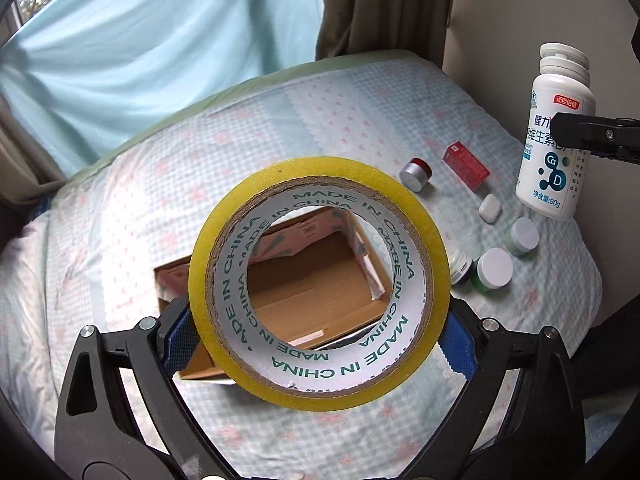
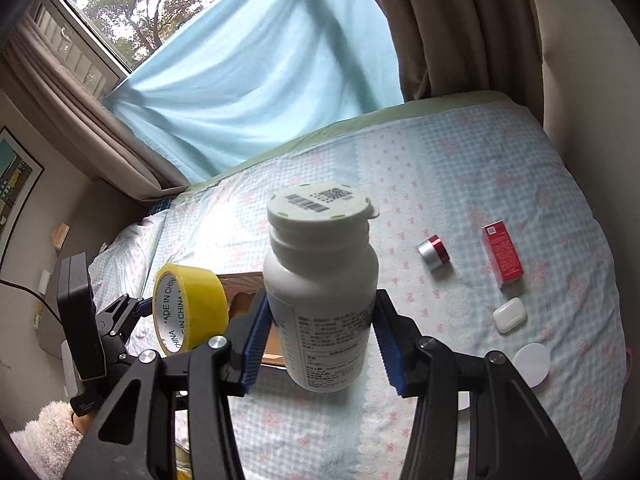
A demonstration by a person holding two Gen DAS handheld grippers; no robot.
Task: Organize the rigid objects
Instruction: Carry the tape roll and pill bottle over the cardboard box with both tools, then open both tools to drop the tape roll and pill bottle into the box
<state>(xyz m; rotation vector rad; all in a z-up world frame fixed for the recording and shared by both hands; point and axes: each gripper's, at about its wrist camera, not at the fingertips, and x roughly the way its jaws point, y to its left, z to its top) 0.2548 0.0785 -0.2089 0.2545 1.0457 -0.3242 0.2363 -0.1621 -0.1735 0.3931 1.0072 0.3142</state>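
My left gripper (image 1: 316, 336) is shut on a yellow tape roll (image 1: 360, 376) and holds it in the air above an open cardboard box (image 1: 304, 300) on the bed. The roll also shows in the right wrist view (image 2: 192, 312), with the left gripper (image 2: 140, 308) behind it. My right gripper (image 2: 320, 344) is shut on a white vitamin bottle (image 2: 320, 292), upright and lifted above the bed. In the left wrist view the bottle (image 1: 556, 140) hangs at the right, held by a black finger (image 1: 592, 138).
On the checked bedsheet (image 1: 120, 208) lie a red-and-silver cap (image 1: 416, 172), a red carton (image 1: 466, 165), a white earbud case (image 1: 489, 208) and white-lidded jars (image 1: 496, 266). Curtains and a wall close the far and right sides.
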